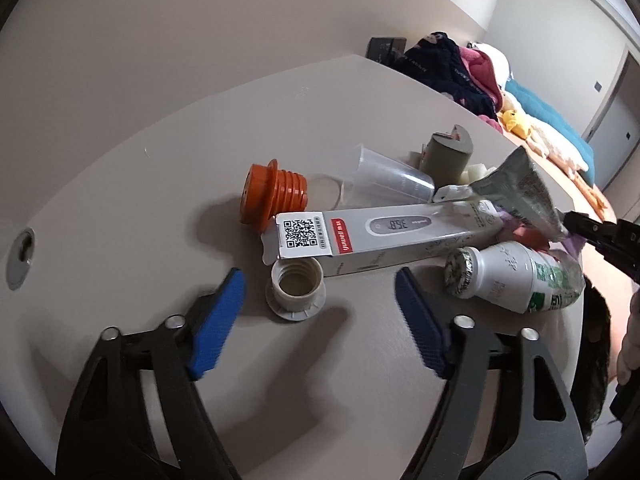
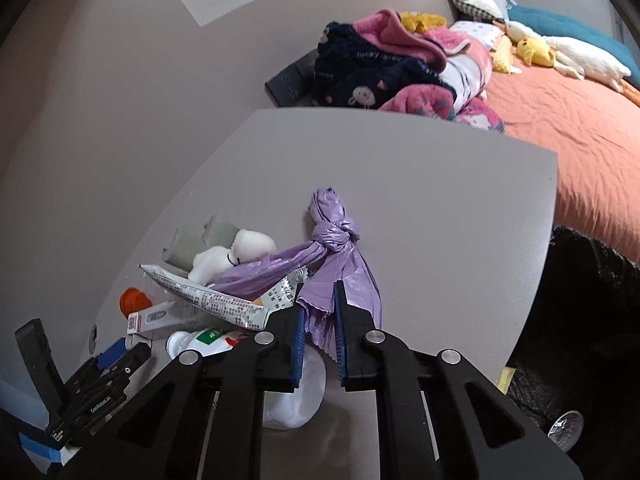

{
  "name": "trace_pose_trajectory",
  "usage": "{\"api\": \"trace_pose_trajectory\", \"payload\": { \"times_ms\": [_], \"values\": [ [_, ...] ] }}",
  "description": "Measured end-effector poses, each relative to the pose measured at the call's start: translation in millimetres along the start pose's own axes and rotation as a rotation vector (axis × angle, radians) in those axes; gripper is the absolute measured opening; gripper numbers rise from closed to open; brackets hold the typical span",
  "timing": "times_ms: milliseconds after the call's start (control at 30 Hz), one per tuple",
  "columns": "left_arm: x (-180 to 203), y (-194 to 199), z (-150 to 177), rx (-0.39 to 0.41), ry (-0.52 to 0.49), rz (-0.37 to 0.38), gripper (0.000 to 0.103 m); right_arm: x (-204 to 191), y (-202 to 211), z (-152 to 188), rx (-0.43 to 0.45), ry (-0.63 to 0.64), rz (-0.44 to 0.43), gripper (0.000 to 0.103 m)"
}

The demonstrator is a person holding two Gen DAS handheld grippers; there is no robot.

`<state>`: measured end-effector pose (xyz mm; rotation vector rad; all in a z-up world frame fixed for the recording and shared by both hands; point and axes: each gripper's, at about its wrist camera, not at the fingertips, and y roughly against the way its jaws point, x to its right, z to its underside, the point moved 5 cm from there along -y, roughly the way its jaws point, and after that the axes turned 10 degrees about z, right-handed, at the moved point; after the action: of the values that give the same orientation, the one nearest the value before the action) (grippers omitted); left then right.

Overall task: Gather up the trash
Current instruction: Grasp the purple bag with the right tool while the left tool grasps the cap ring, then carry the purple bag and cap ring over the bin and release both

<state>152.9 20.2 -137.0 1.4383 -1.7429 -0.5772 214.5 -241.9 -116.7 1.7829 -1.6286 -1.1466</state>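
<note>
My left gripper [image 1: 320,292] is open just above the table, with a grey bottle cap [image 1: 297,287] between its blue pads. Behind the cap lie a thermometer box [image 1: 380,236], an orange stopper [image 1: 270,196], a clear plastic cup [image 1: 390,182], a white bottle [image 1: 516,276] and a silver wrapper [image 1: 520,190]. My right gripper [image 2: 318,326] is shut on the edge of a knotted purple plastic bag [image 2: 340,264]. It shows at the right edge of the left wrist view [image 1: 568,220]. The wrapper [image 2: 208,300] and bottle [image 2: 204,340] lie left of the bag.
A grey roll [image 1: 444,156] and white tissue [image 2: 236,252] sit behind the pile. The grey table [image 2: 400,168] ends at the right, where a black trash bag [image 2: 592,312] stands. A bed with an orange cover [image 2: 580,120] and piled clothes [image 2: 380,72] lies beyond. The table has a cable hole [image 1: 22,252].
</note>
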Motion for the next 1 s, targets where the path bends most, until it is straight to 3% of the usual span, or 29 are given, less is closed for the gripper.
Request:
{"api": "trace_pose_trajectory", "payload": {
  "times_ms": [67, 200, 333, 700, 1000],
  "values": [
    [-3.8, -1.7, 0.7, -0.001, 0.016, 0.003, 0.06, 2.0, 3.4, -3.0, 0.014, -0.007, -0.003, 0.014],
    [-8.2, -2.6, 0.7, 0.005, 0.032, 0.012, 0.051, 2.3, 10.1, -9.7, 0.031, -0.008, -0.027, 0.014],
    [-9.3, -3.7, -0.3, 0.01, 0.033, 0.024, 0.024, -1.0, 14.7, -13.6, 0.033, 0.003, -0.052, 0.014],
    [0.2, 9.1, 0.1, 0.029, 0.004, 0.046, 0.024, 1.6, 15.2, -16.8, 0.0, -0.021, -0.092, 0.014],
    [0.7, 3.7, 7.8, 0.004, 0.014, 0.045, 0.024, 9.5, 6.8, -2.5, -0.041, -0.037, -0.07, 0.014]
  ]
}}
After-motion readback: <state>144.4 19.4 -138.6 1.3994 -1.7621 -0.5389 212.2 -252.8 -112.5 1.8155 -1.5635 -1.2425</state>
